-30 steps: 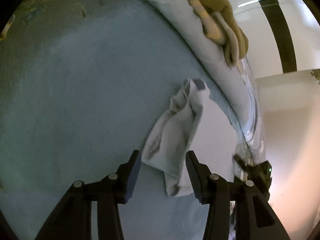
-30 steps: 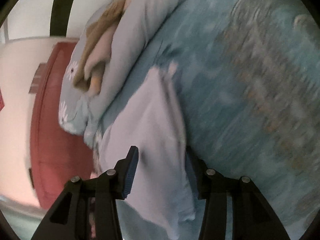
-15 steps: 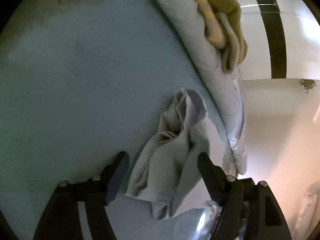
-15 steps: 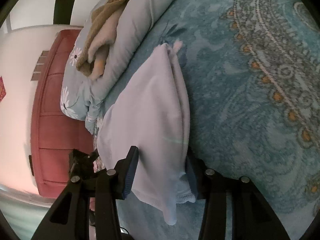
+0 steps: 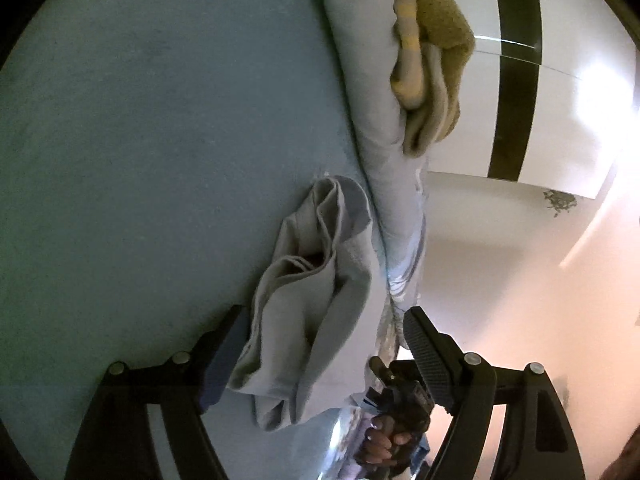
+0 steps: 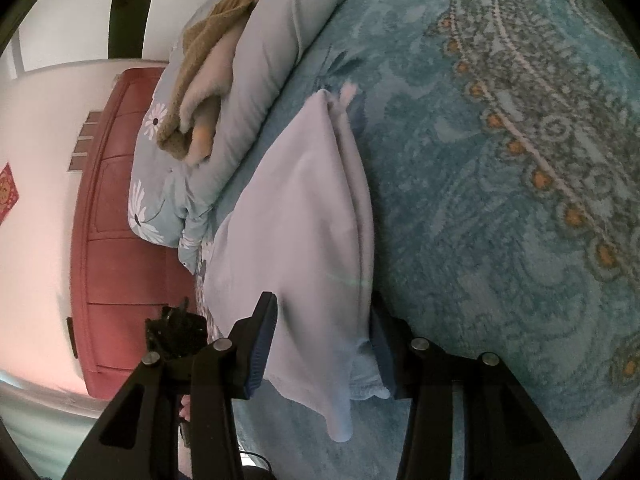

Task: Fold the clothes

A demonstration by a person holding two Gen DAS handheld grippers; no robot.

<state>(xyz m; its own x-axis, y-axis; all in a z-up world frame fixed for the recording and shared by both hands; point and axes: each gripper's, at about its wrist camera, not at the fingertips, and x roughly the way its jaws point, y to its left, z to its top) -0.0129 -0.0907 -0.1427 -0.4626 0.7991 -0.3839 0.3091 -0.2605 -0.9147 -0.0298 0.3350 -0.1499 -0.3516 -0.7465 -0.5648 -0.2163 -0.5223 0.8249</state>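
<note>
A pale lilac-grey garment [image 5: 316, 300] lies bunched lengthwise on the teal bedspread [image 5: 160, 120], next to a pillow. My left gripper [image 5: 324, 320] straddles its near end and its jaws are opening. The cloth brushes the left finger [image 5: 224, 352], and the right finger [image 5: 424, 344] stands clear of it. In the right wrist view the same garment [image 6: 304, 200] runs away from me. My right gripper [image 6: 322, 308] is shut on its near end, with a corner of cloth hanging below the pads.
A light blue pillow [image 6: 272, 60] with a tan plush blanket [image 6: 208, 80] on it lies along the bed's edge. Beyond it stands a red wooden panel [image 6: 116, 240]. The patterned bedspread [image 6: 500, 160] stretches out to the right. A hand [image 5: 380, 448] holds the other gripper's handle.
The left jaws have spread wide and let the garment go; it now lies looser between them. The left gripper has sunk and rolled. The right gripper keeps its hold and its view has steadied.
</note>
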